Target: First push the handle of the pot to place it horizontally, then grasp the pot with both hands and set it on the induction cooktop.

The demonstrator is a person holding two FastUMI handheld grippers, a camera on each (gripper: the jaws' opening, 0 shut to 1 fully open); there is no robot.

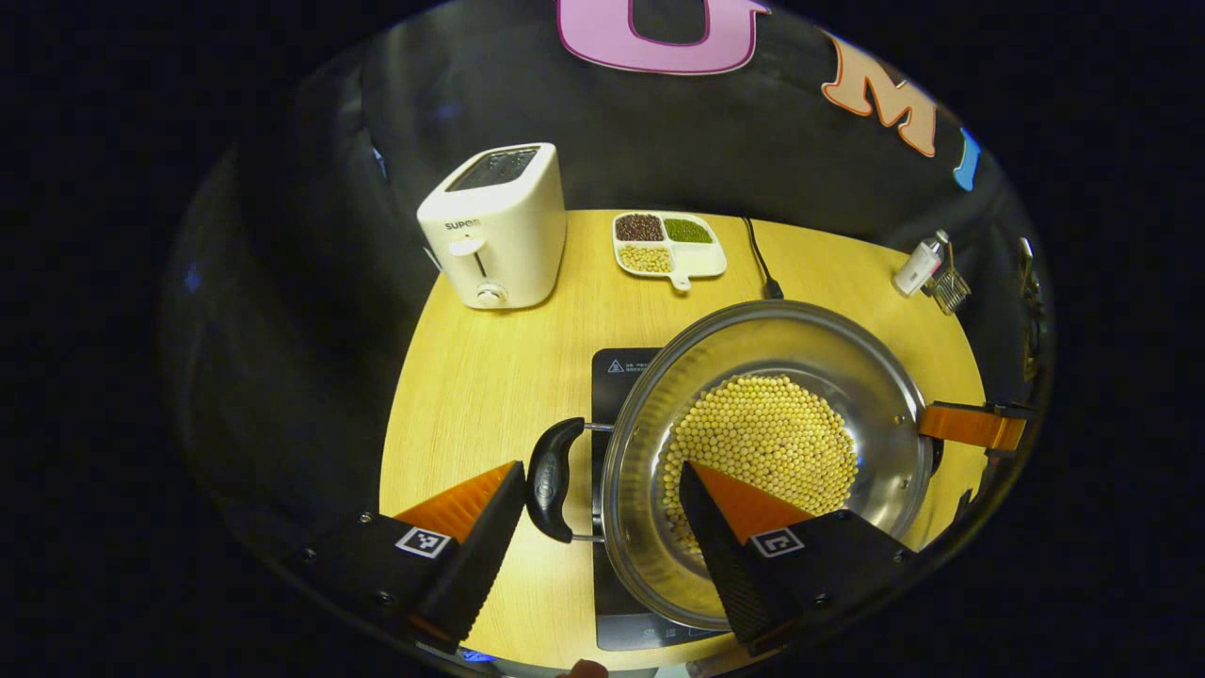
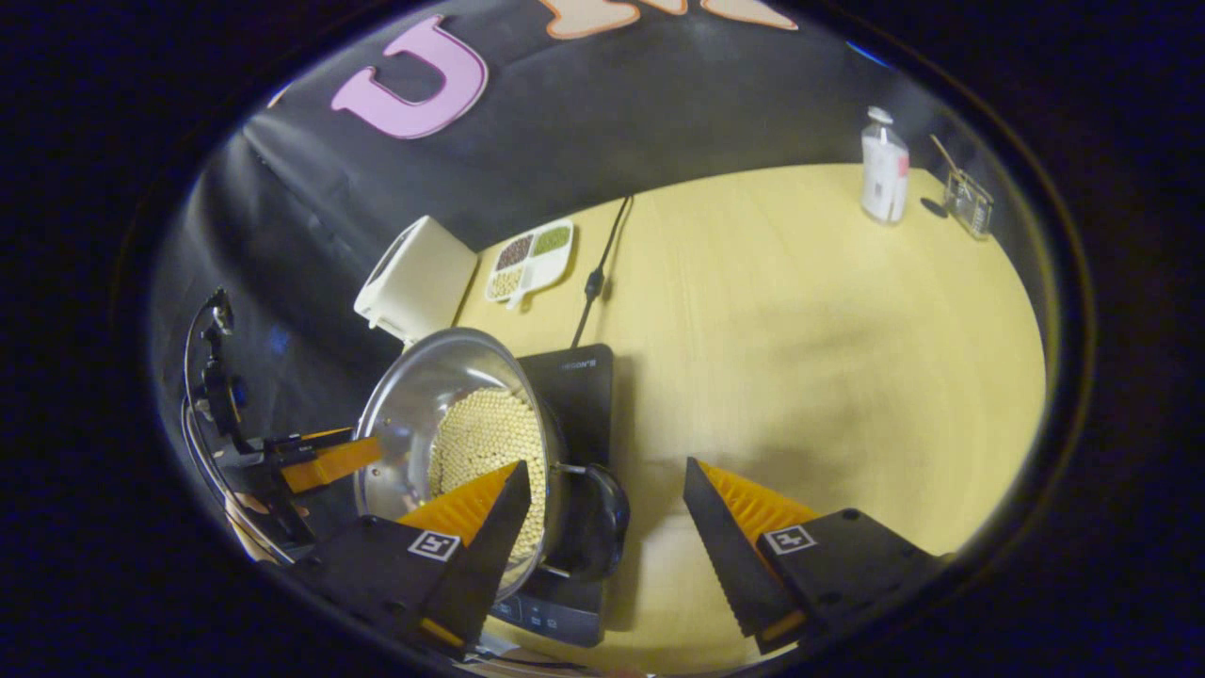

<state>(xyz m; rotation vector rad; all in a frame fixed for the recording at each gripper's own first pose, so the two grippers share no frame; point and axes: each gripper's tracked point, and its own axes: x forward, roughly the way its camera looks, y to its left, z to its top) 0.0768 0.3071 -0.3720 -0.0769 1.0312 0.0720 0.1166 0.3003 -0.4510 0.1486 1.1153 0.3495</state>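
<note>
A steel pot (image 1: 875,377) holding yellow soybeans (image 1: 767,433) sits over the black induction cooktop (image 1: 621,367). My left gripper (image 1: 601,468) is open, its jaws straddling the pot's black near handle (image 1: 551,480) and rim. One finger hangs over the beans, the other stays outside the handle. In the right gripper view, my right gripper (image 2: 607,464) is open around the pot's other black handle (image 2: 602,518), with one finger above the beans (image 2: 480,428) and one over the table. Each view also shows the opposite gripper's orange fingers (image 1: 970,426) (image 2: 325,461) at the pot's (image 2: 405,405) far side.
A white toaster (image 1: 494,226) and a divided dish of beans (image 1: 668,243) stand at the table's back, with the cooktop's cord (image 1: 758,259) beside them. A white bottle (image 2: 885,169) and a small glass holder (image 2: 970,202) occupy the far corner. Bare tabletop (image 2: 800,330) stretches beside the cooktop (image 2: 584,377).
</note>
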